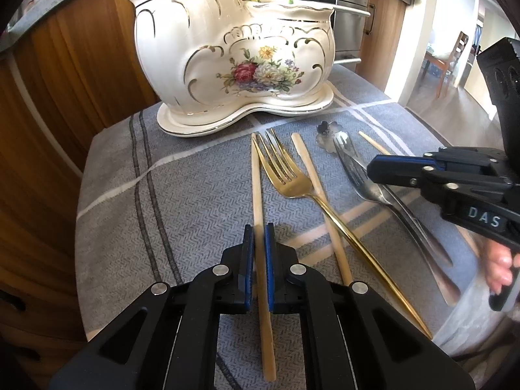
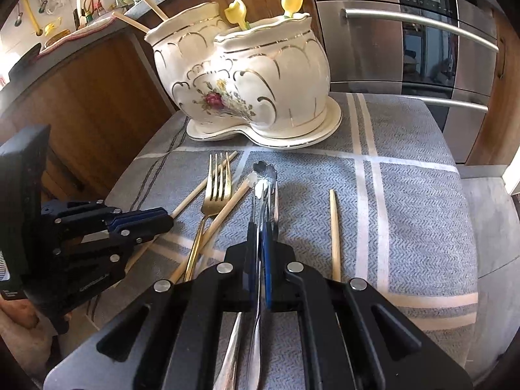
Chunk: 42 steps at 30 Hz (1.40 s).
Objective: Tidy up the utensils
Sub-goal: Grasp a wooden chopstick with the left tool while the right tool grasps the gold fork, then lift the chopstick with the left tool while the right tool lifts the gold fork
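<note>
On the desk (image 1: 201, 175), grey cloth-covered, both my claws are down among loose utensils in front of the ceramic holder (image 1: 234, 52). My left claw (image 1: 259, 237) is closed tight on a wooden chopstick (image 1: 256, 175), pads pinching its shaft; the stick still lies along the cloth, pointing far toward the holder. My right claw (image 2: 259, 237) is clamped on a silver utensil (image 2: 264, 182) with a flower-shaped end, which runs up between the pads.

Step in hand, as I judge it: grasp made on both, lift not yet begun. The next move calls for raising each piece clear of its neighbours, tipping it upright and dropping it into a holder compartment. The gold fork (image 1: 286, 175) lies just right of my chopstick, and a second chopstick (image 1: 308, 169) is crossed by the fork's handle, so I should lift straight up. A third chopstick (image 2: 334, 234) sits apart on the right.

Hard to tell: whether the silver pieces are one utensil or two or three stacked, since the right claw covers the handles. Holder interior is hidden; only yellow tulip-shaped tops (image 2: 235, 11) and two stick ends (image 2: 146, 0) poke out. The near ends of the silver handles are cut off by the claw body.
</note>
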Tool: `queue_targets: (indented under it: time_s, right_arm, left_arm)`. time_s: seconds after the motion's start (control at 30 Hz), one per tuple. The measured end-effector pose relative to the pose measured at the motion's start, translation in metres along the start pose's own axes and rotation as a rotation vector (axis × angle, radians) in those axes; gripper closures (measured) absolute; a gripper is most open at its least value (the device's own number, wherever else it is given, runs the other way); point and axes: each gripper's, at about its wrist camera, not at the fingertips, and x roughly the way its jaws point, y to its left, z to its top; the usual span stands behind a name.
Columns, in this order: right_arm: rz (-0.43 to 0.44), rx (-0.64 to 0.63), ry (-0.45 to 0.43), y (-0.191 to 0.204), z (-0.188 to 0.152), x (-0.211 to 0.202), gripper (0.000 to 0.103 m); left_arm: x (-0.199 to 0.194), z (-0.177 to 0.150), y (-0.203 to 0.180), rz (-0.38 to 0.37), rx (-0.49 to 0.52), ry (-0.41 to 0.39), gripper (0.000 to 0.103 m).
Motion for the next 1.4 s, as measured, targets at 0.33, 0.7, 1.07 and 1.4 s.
queue_targets:
  time_s: [0.33, 0.7, 1.07, 1.4]
  right_arm:
    - [0.054, -0.036, 0.061, 0.016, -0.001, -0.005, 0.086]
    - [-0.012, -0.158, 0.176, 0.056, -0.004, 0.024, 0.079]
    - [-0.052, -0.205, 0.217, 0.067, 0.005, 0.035, 0.095]
    - [-0.067, -0.223, 0.22, 0.064, 0.008, 0.042, 0.095]
  left_arm:
    - [0.001, 0.001, -0.001, 0.007, 0.02, 0.001, 0.096]
    - [0.0, 0.0, 0.0, 0.001, 0.026, 0.008, 0.096]
    - [0.001, 0.002, 0.004, 0.01, 0.029, 0.022, 0.096]
    - [0.007, 0.012, 0.007, 0.005, 0.013, 0.025, 0.095]
